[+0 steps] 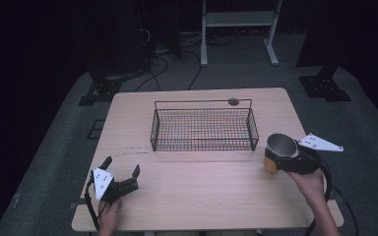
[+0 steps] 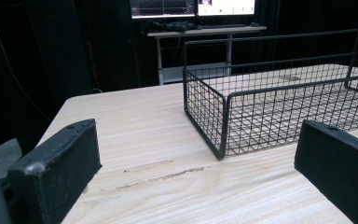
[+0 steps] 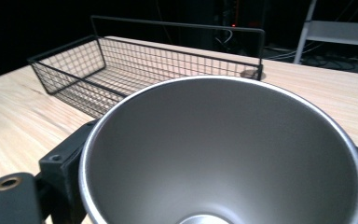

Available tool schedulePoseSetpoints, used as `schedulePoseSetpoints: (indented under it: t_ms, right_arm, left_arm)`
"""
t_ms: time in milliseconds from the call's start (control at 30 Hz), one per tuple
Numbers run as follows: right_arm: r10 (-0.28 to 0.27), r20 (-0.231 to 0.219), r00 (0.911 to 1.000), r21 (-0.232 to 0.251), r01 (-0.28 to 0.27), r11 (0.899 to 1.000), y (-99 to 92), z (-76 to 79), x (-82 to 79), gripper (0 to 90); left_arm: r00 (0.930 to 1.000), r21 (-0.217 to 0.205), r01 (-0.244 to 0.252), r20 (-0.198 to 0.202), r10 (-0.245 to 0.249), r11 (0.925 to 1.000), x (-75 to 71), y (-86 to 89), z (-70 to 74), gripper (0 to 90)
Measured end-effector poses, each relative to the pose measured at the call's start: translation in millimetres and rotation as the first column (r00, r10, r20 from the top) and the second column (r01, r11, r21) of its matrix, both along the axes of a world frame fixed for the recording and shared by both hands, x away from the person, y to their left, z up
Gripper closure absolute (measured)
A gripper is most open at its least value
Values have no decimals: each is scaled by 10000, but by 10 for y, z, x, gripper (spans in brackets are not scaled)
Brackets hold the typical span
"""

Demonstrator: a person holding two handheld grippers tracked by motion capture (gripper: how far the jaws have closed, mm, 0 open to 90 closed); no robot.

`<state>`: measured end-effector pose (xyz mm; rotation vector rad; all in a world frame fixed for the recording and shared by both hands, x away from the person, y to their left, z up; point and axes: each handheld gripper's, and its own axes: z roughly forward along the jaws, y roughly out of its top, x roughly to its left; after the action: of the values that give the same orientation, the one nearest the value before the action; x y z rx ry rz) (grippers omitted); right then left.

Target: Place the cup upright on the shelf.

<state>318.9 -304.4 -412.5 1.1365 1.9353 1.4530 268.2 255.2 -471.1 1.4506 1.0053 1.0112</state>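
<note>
High view: a light wooden tabletop (image 1: 202,191) carries a black wire basket (image 1: 204,127) set toward its far side, with a person's hands coming in at the near edge.
Right gripper: the right gripper (image 1: 281,158) is held just off the basket's right end, above the right part of the tabletop; its jaws are clamped around a metal cup (image 1: 280,146).
Cup: steel inside with an orange-yellow outer wall, mouth facing up and tilted a little toward the basket; it is lifted clear of the tabletop, just beside the basket and outside it.
Right gripper view: the cup's (image 3: 223,154) open mouth sits between the black jaws, its inside bare; the basket (image 3: 121,65) lies beyond it.
Left gripper: the left gripper (image 1: 122,173) rests low near the front left corner of the tabletop, well apart from the cup, its jaws spread wide with nothing between them.
Left gripper view: the two jaws stand far apart over bare wood, with the basket's (image 2: 279,102) near corner ahead and to the right.
Basket contents: nothing lies in it.
</note>
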Motion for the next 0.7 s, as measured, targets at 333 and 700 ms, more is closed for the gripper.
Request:
schedulePoseSetpoints:
  t_ms: [333, 700]
  right_arm:
    - [495, 105, 9987, 110, -496, 9987, 107, 201, 48, 88]
    - [876, 251, 9958, 187, -881, 9959, 212, 384, 123, 88]
  left_arm:
    - [10000, -4, 4, -5, -4, 10000, 0, 0, 0, 0]
    - [10000, -5, 8, -10, -8, 10000, 0, 0, 0, 0]
